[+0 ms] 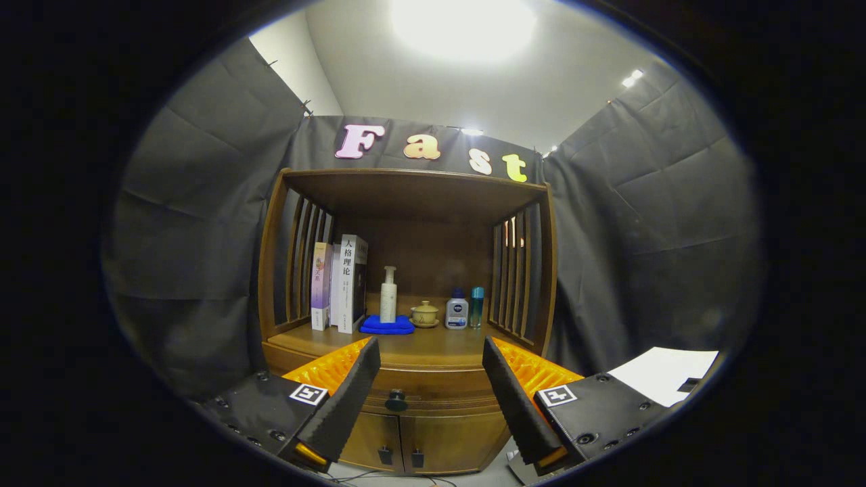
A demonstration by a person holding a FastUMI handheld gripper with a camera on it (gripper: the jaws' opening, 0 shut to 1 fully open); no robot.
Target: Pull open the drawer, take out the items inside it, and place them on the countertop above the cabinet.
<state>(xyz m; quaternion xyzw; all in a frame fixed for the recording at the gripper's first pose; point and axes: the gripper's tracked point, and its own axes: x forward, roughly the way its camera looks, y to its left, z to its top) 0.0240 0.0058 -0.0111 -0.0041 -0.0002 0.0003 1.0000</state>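
The gripper (431,352) faces a wooden cabinet (406,419) head on, with its two fingers spread wide apart and nothing between them, so it grips nothing. The drawer (433,387) sits shut in the cabinet's front, just under the countertop (433,348), and its round dark knob (396,401) lies in the gap between the fingers, a little nearer the left finger (345,399) than the right finger (517,399), and beyond both tips. What lies inside the drawer cannot be told, since its front is closed. Below the drawer are two small doors (399,443), side by side, each with a small dark handle close to the seam where they meet. Above the countertop rises an open wooden shelf frame (413,182) with slatted sides and a flat top. On the countertop, toward the left slats, three books (338,284) stand upright, touching one another. Just beside them lies a folded blue cloth (387,326), and a tall white pump bottle (388,295) stands at the cloth's rear. Next along is a small lidded tea bowl on a saucer (425,314), then a short white bottle with a dark cap (457,311), and just beside that a slim teal bottle (477,306), near the right slats. A white sheet of paper (666,373) lies off beyond the right finger, well apart from the cabinet.
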